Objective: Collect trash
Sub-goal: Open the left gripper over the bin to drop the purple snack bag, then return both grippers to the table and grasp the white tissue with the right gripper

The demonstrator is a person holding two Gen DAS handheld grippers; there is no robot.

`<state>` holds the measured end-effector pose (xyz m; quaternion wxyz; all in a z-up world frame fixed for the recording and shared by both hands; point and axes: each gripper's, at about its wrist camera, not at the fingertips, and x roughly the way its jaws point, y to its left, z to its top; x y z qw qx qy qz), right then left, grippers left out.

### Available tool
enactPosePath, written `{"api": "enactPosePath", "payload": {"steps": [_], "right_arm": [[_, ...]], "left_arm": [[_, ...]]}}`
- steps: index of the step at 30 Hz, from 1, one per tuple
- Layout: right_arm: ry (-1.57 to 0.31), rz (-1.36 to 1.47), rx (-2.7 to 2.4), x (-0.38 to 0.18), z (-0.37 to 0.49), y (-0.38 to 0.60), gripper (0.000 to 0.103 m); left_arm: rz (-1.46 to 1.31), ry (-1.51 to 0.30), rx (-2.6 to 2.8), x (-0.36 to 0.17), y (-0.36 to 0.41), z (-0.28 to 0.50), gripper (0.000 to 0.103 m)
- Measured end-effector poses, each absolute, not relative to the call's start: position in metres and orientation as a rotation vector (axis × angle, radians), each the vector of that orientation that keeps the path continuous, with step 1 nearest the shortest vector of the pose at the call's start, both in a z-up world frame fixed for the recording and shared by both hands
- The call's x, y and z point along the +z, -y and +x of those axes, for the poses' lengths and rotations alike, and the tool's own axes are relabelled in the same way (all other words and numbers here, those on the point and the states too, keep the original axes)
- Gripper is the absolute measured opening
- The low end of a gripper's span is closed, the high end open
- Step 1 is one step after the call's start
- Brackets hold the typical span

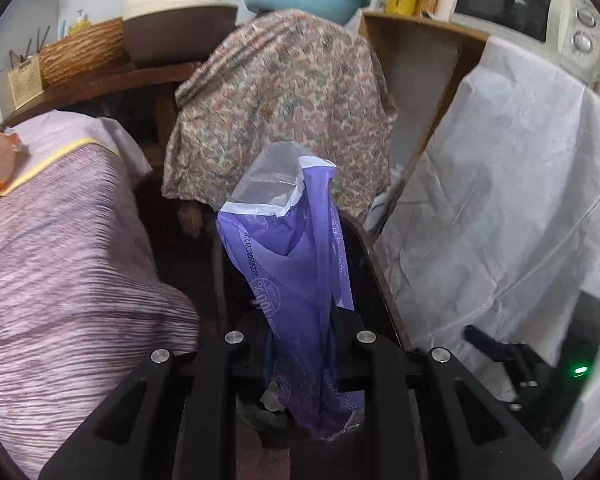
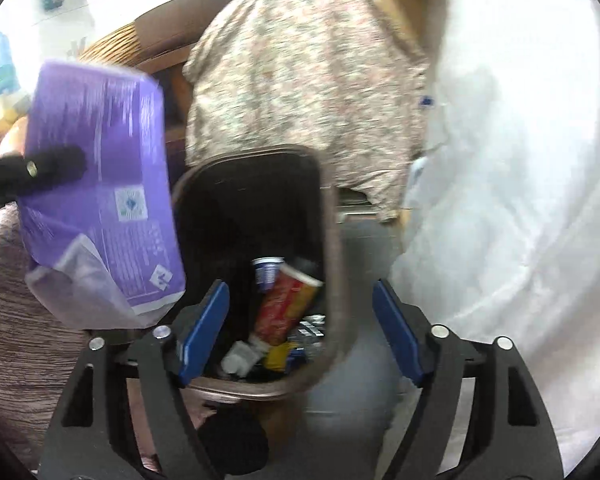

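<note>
The dark trash bin (image 2: 256,208) stands open below, holding a red-and-yellow tube (image 2: 286,308), a small cup (image 2: 266,272) and scraps. Beside it, the left tongs (image 1: 300,320) are clenched on a purple plastic bag (image 1: 292,264). The right tongs (image 2: 300,332) hang released over the bin, nothing between them.

The purple bag (image 1: 296,264) is thin, glossy plastic film, with a clear, crinkled strip at its mouth. The bin (image 2: 332,240) is smooth dark plastic with a dull sheen. Behind it hangs a matt floral cloth (image 1: 284,112); to the right, a white sheet (image 1: 500,184), papery and creased. On the far shelf sits a rough woven basket (image 1: 84,54).
</note>
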<state>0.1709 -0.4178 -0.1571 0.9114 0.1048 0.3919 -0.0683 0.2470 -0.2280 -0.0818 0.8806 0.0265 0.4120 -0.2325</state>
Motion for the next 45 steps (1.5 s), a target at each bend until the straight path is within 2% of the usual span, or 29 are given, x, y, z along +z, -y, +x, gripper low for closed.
{"api": "enactPosePath", "payload": {"steps": [2,4,5,6,8,9,11,17,26,30,42,45], "right_arm": [[-0.810,0.244,-0.158,-0.157,0.164,0.428,0.075],[-0.809,0.250,-0.175,-0.157,0.158,0.435,0.075],[-0.806,0.253,-0.183,-0.156,0.156,0.438,0.075],[-0.803,0.255,-0.194,-0.155,0.153,0.442,0.076],[-0.798,0.261,-0.205,-0.154,0.149,0.445,0.076],[-0.796,0.264,-0.208,-0.153,0.147,0.445,0.077],[-0.797,0.267,-0.209,-0.154,0.147,0.445,0.077],[-0.790,0.264,-0.183,-0.150,0.148,0.436,0.077],[-0.786,0.244,-0.107,-0.135,0.152,0.405,0.077],[-0.777,0.226,-0.045,-0.119,0.157,0.380,0.077],[-0.749,0.074,0.269,-0.046,0.178,0.249,0.077],[-0.717,0.012,0.347,-0.026,0.179,0.209,0.086]], "left_arm": [[0.071,-0.875,-0.491,-0.090,0.237,0.248,0.021],[0.091,-0.889,-0.502,-0.097,0.246,0.247,0.026],[0.095,-0.893,-0.504,-0.099,0.248,0.247,0.037],[0.096,-0.893,-0.508,-0.100,0.250,0.245,0.054],[0.081,-0.869,-0.512,-0.096,0.249,0.240,0.072],[0.075,-0.859,-0.510,-0.094,0.249,0.237,0.077],[0.065,-0.849,-0.507,-0.088,0.246,0.233,0.080],[0.040,-0.837,-0.512,-0.070,0.231,0.222,0.087],[-0.026,-0.782,-0.497,-0.023,0.187,0.198,0.088],[-0.034,-0.722,-0.497,0.004,0.160,0.186,0.095],[-0.048,-0.625,-0.299,0.040,0.028,0.162,0.098],[-0.057,-0.620,-0.211,0.043,-0.015,0.157,0.098]]}}
